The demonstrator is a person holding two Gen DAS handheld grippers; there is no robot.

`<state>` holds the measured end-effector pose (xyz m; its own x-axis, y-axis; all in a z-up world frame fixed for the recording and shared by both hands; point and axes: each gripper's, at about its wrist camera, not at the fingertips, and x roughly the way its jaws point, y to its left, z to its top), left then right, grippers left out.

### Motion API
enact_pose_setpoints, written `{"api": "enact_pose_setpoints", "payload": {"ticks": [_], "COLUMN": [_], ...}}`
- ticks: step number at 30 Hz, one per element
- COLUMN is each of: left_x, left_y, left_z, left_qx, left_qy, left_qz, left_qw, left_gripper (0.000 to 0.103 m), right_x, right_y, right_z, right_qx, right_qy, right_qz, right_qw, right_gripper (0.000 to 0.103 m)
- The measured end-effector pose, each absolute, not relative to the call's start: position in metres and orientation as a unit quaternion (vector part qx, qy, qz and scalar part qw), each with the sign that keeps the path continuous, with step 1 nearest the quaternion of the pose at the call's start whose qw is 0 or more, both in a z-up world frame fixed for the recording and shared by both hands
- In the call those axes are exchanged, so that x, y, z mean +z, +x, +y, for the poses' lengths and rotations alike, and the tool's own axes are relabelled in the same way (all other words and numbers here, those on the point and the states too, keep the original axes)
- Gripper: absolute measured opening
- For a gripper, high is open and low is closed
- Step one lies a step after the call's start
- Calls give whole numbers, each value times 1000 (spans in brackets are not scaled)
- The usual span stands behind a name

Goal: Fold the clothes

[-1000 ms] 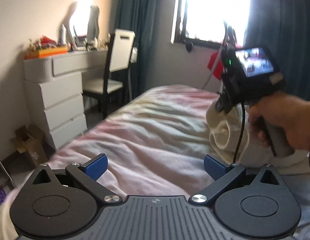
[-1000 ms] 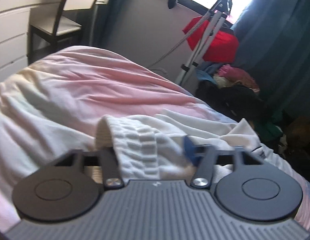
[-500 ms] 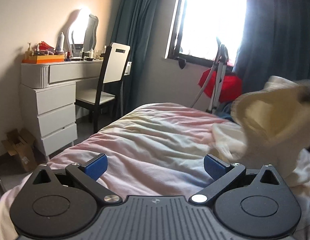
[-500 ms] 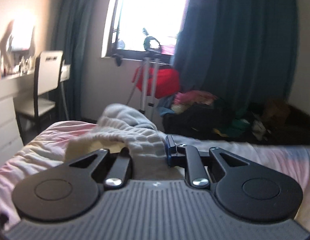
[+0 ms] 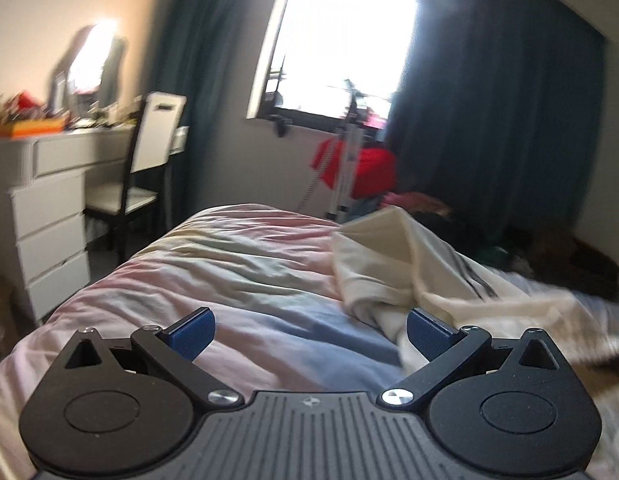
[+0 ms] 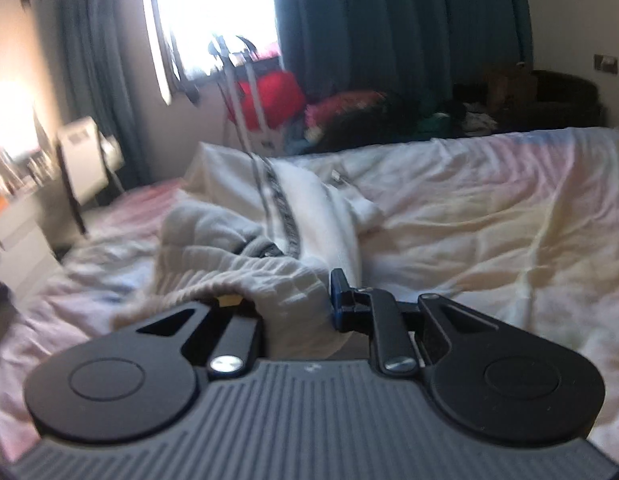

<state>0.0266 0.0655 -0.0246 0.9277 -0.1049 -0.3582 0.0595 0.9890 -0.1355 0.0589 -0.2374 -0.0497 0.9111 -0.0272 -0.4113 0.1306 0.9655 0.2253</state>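
Cream garment lies bunched on the bed, right of centre in the left view. Ribbed hem end is pulled toward the right tongs; the rest trails back across the duvet, with a dark patterned stripe running along it. Not flat yet: several overlapping folds, one peak standing up.

Right tongs: jaws nearly together, clamped on the ribbed hem, cloth bulging out between and over the pads. Only the right-hand blue pad shows; the other is buried under fabric.

Left tongs: jaws wide, nothing between them, hovering above bare duvet just beside the garment's near edge.

My read of the step: spread the garment flat before any fold.
- Keep the right grip firm; it looks like a thick bunch, so it may slip if tugged fast.
- Bring the left tongs onto the opposite hem corner, single layer if possible, not a wad.
- Pull the two apart low over the bed, then lay down.
- Use the stripe as a straightness check.

Background: dresser, chair, window, dark curtains, clothes pile on the floor. Both views are motion-blurred, so fine detail is unreliable.
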Motion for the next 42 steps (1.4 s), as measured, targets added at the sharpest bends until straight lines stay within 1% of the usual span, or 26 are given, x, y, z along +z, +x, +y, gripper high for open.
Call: {"api": "enact_pose_setpoints", "payload": {"ticks": [6, 12, 15, 19, 23, 26, 30, 34, 36, 38, 39, 42], "left_x": [-40, -75, -97, -111, -107, -107, -104, -105, -108, -112, -113, -116], "left_y": [9, 10, 22, 34, 53, 66, 96, 121, 125, 126, 129, 132], "left_z": [-6, -69, -96, -115, -111, -115, -119, -113, -110, -108, -109, -107], "left_qx": [-163, -243, -240, -178, -179, -171, -193, -206, -209, -209, -209, -209], "left_qy": [75, 176, 215, 269, 220, 223, 196, 190, 185, 182, 180, 176], "left_qz": [150, 122, 124, 85, 104, 99, 129, 140, 142, 144, 143, 143], "left_qw": [972, 946, 939, 943, 953, 955, 953, 950, 950, 950, 950, 951], "left_gripper": [103, 103, 103, 103, 103, 103, 103, 103, 99, 98, 94, 85], "right_x": [-39, -37, -39, -45, -49, -51, -56, -63, -66, -68, -69, -73], "right_y": [50, 54, 58, 62, 61, 65, 71, 76, 78, 81, 82, 86], "right_z": [-225, -238, -242, -247, -253, -252, -254, -257, -257, -256, -255, -255], "right_qx": [14, 52, 70, 74, 78, 81, 84, 88, 90, 92, 93, 95], "right_qy": [119, 152, 163, 179, 204, 199, 211, 226, 228, 229, 230, 235], "right_qz": [144, 145, 151, 153, 148, 144, 147, 153, 153, 152, 152, 151], "right_qw": [982, 976, 972, 969, 965, 966, 963, 958, 957, 957, 957, 956], "right_gripper": [18, 18, 19, 19, 19, 19, 20, 20, 20, 20, 20, 20]}}
